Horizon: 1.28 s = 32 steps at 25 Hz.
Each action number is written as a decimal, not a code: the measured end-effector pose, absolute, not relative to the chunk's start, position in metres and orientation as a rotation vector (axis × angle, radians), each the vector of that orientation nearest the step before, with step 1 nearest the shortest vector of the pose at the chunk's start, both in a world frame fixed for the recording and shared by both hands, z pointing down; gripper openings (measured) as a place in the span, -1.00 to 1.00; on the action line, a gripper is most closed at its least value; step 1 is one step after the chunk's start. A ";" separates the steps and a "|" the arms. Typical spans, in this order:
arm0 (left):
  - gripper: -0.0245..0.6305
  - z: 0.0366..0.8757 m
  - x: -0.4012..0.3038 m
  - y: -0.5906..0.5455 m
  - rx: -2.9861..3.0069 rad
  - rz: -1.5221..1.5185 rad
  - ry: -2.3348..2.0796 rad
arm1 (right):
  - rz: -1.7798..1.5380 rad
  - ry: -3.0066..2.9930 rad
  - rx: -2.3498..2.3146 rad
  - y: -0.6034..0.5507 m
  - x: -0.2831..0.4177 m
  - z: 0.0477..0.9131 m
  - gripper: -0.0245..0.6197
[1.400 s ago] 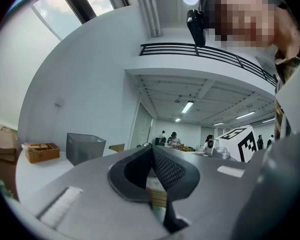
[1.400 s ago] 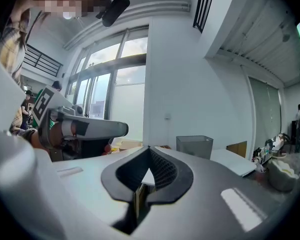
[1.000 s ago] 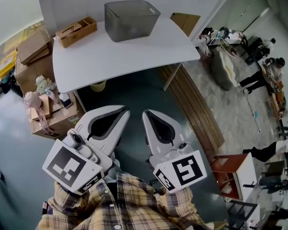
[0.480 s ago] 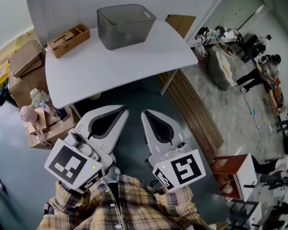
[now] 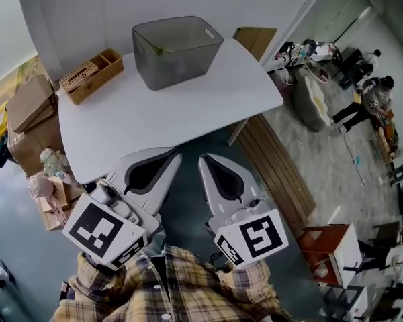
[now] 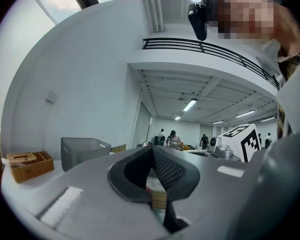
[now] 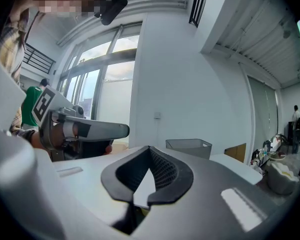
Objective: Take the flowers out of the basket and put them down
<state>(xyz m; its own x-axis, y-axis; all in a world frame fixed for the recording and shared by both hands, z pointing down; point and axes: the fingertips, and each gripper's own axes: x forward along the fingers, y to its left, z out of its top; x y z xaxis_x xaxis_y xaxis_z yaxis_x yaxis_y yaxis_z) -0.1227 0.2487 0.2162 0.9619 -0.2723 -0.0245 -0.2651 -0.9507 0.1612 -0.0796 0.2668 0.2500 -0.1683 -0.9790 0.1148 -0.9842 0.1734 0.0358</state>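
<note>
The flowers (image 5: 160, 49), barely a green scrap showing, lie inside the grey translucent plastic basket (image 5: 181, 62) at the white counter's (image 5: 141, 119) far side. It is straight ahead of the left gripper (image 5: 174, 155) and right gripper (image 5: 204, 158). Both hang well short, equally near, fingers pressed together, empty.

The table (image 5: 188, 113) lies bare in front; basket (image 5: 176, 51) and wooden box (image 5: 91, 76) crowd its far edge.

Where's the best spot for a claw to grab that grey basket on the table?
Probably its thin top rim, pinched from above on the near side: the basket stands upright and open, so that edge is free.
</note>
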 end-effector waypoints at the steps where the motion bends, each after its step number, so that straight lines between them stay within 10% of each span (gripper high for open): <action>1: -0.89 0.216 -0.120 0.239 2.956 -0.071 -0.406 | 0.071 -2.317 1.951 0.257 -0.077 0.250 -0.91; 32: -0.89 0.225 -0.063 0.040 2.916 -0.073 -0.515 | 0.108 -2.307 1.915 0.061 0.000 0.257 -0.91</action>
<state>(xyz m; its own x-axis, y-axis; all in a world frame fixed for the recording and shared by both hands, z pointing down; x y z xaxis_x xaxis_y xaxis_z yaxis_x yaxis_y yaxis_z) -0.0630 0.0397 0.2252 0.9388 -0.3439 -0.0172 -0.3351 -0.9239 0.1845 0.0000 0.0614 0.2566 -0.1792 -0.9716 0.1543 -0.9818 0.1867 0.0354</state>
